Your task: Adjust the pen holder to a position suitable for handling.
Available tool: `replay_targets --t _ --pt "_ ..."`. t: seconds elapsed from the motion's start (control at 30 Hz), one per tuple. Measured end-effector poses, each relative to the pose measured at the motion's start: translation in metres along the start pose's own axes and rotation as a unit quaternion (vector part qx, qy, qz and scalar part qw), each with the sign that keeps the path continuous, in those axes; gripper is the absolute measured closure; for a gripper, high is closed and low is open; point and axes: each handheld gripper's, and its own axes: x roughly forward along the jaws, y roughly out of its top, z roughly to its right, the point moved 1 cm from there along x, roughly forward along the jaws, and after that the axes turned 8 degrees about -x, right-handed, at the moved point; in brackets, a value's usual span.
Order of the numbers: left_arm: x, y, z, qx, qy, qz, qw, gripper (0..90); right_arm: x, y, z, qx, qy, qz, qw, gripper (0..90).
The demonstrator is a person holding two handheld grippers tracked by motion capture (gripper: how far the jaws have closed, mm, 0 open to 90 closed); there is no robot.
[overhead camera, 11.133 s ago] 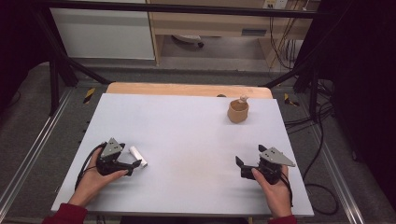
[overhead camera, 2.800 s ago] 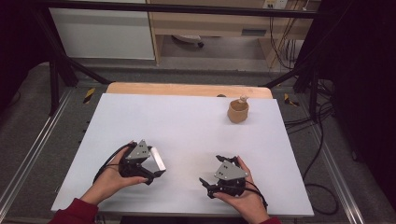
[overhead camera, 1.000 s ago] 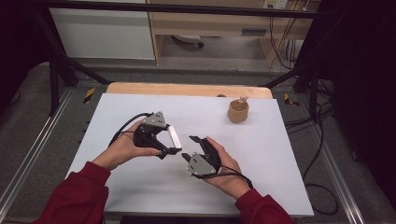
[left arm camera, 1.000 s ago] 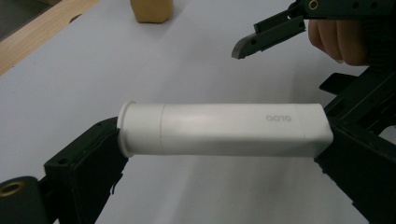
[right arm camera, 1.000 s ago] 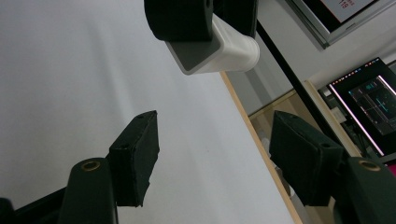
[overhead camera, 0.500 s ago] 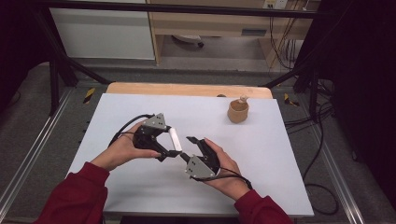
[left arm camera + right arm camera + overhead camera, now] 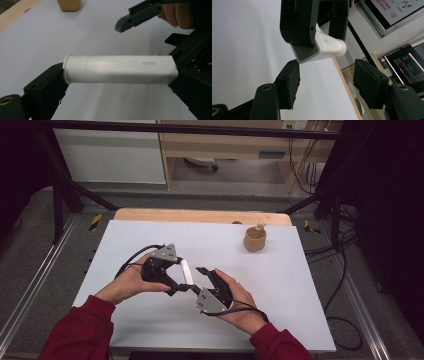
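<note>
While the left tongs [image 7: 176,279] clamp the white tube [image 7: 120,69] by its two ends above the white table [image 7: 300,285], the right tongs [image 7: 325,85] gape wide just beside it; a skewed closing could knock it loose. Beyond the tube stands a tan cup [image 7: 254,239]; dark floor surrounds the table.
</note>
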Motion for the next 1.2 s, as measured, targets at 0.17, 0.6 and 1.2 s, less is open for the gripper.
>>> replay_targets --t 0.17,0.6,1.2 --pt "-0.0012 -0.0006 0.0007 0.003 -0.002 -0.003 1.0000 3.4 -0.0010 0.0006 0.0018 0.000 -0.003 0.003 1.0000 38.9" --pt "-0.0019 -0.0006 0.0029 0.004 -0.023 0.000 0.9997 3.4 0.0033 0.0020 -0.0001 -0.013 0.004 0.009 0.9999 45.4" --pt "-0.0014 -0.0009 -0.0006 -0.015 -0.041 0.002 0.9991 3.4 0.0062 0.0084 -0.0044 -0.043 0.007 0.020 0.9988 53.2"
